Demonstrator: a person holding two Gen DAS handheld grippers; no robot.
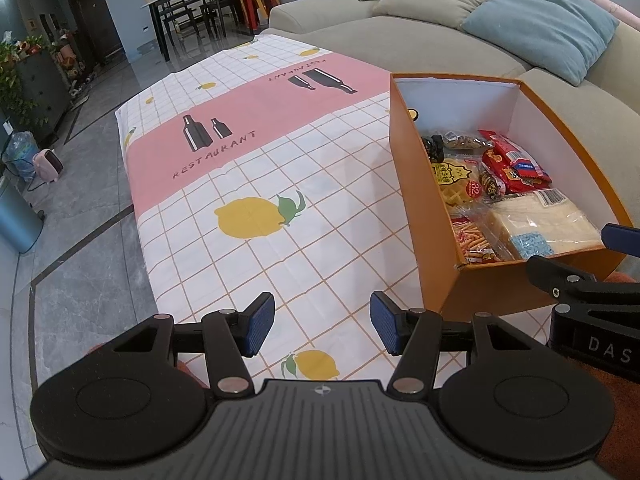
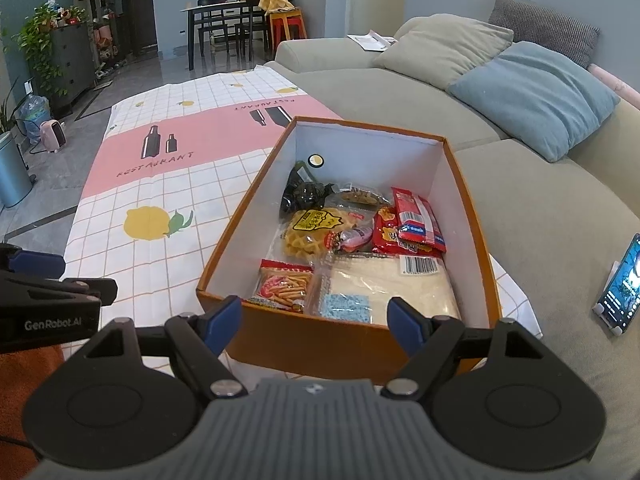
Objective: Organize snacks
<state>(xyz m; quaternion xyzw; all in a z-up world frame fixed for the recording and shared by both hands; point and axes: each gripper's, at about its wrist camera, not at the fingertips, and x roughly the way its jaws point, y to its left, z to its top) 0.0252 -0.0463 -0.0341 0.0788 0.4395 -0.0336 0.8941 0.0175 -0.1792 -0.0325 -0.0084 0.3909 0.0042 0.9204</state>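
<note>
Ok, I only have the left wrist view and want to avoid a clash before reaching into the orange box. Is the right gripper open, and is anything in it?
Observer: The right gripper is open and empty, with its fingertips at the near wall of the orange box.
Operator: Is there anything on the sofa past my right edge?
Observer: Yes, a phone stands propped up on the sofa to the right of the box, with its screen lit.
</note>
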